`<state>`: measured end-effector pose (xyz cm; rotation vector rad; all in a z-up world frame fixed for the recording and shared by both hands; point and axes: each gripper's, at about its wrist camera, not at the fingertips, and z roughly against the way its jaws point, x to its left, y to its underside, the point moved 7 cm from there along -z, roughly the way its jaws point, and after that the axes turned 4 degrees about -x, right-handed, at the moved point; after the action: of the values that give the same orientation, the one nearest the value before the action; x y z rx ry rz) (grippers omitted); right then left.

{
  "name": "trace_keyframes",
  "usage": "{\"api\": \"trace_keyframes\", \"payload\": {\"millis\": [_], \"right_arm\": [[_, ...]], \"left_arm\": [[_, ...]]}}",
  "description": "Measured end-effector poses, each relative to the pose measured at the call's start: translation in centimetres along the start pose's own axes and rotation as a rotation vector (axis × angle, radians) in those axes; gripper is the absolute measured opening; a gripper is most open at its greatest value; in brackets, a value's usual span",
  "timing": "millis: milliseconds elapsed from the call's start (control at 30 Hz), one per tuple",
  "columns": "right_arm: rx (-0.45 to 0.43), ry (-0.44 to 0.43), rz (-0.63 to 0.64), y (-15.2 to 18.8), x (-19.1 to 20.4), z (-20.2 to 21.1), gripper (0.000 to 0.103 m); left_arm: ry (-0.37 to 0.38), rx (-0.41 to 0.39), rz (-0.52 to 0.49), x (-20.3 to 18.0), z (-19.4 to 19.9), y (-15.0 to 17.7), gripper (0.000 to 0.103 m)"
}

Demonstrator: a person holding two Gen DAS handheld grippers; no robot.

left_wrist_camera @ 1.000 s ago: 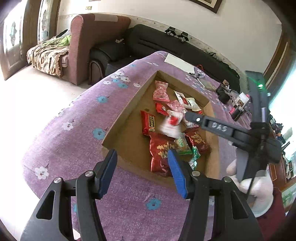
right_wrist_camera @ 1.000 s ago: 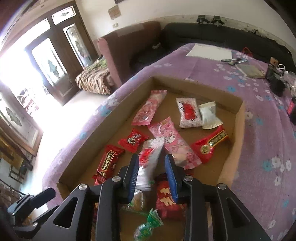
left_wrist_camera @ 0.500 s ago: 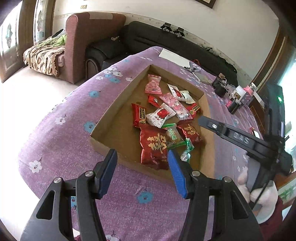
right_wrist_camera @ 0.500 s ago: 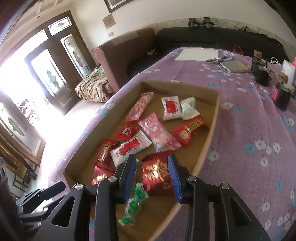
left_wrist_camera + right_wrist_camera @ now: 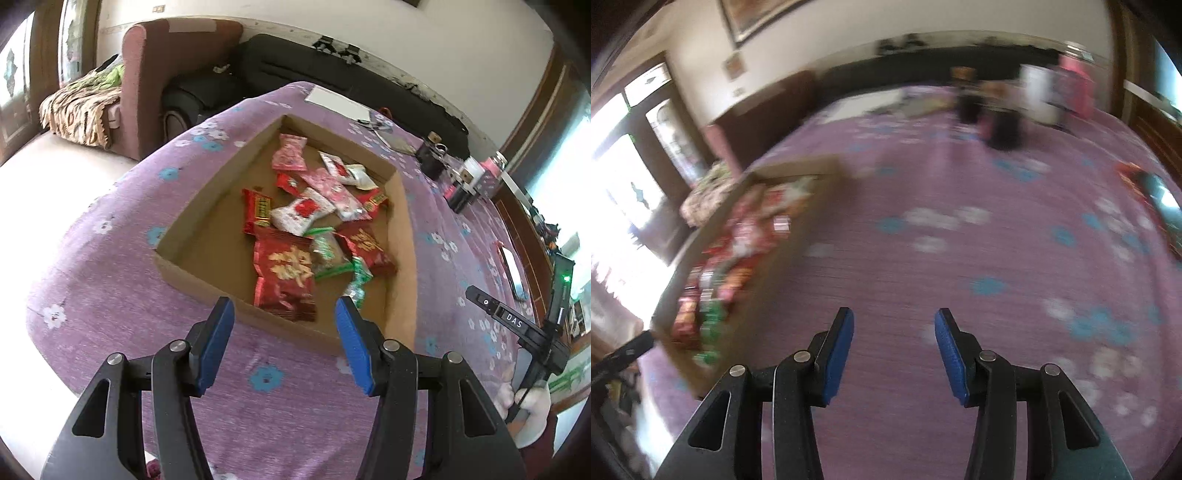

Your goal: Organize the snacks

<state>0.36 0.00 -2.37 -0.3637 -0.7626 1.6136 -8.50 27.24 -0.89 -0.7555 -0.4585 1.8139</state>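
Observation:
A shallow cardboard box (image 5: 404, 236) on the purple flowered tablecloth holds several snack packets: a large red one (image 5: 284, 273), a white one with a red patch (image 5: 303, 214), pink, red and green ones. My left gripper (image 5: 282, 332) is open and empty, hovering just before the box's near edge. My right gripper (image 5: 894, 339) is open and empty over bare tablecloth to the right of the box (image 5: 764, 288), which looks blurred at the left of that view. The right gripper's body (image 5: 517, 325) shows at the far right of the left wrist view.
Dark jars, a white cup and a pink container (image 5: 465, 177) stand at the far right of the table. White paper (image 5: 336, 103) and scissors lie at the far end. A phone (image 5: 511, 269) lies to the right. Sofas stand behind the table.
My right gripper let go of the white packet into the box, then swung out to the right, away from the box. My left gripper has backed off slightly and stays open.

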Motion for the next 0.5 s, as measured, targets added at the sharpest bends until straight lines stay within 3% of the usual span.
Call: {"api": "trace_keyframes", "payload": {"millis": [133,200,300,500], "right_arm": [[-0.010,0.045,-0.032,0.5,-3.2,0.7,0.049],[-0.007,0.103,-0.006,0.9,-4.3,0.7,0.060],[-0.004,0.177,0.024,1.3,-5.8,0.3,0.060],[-0.008,0.159,0.000,1.0,-7.2,0.4,0.060]], "left_arm": [[0.007,0.000,-0.032,-1.7,0.0,0.2,0.056],[0.008,0.004,-0.050,-2.5,0.0,0.4,0.056],[0.009,0.011,-0.074,-3.7,0.0,0.7,0.056],[0.011,-0.007,-0.094,-5.4,0.3,0.7,0.056]]}}
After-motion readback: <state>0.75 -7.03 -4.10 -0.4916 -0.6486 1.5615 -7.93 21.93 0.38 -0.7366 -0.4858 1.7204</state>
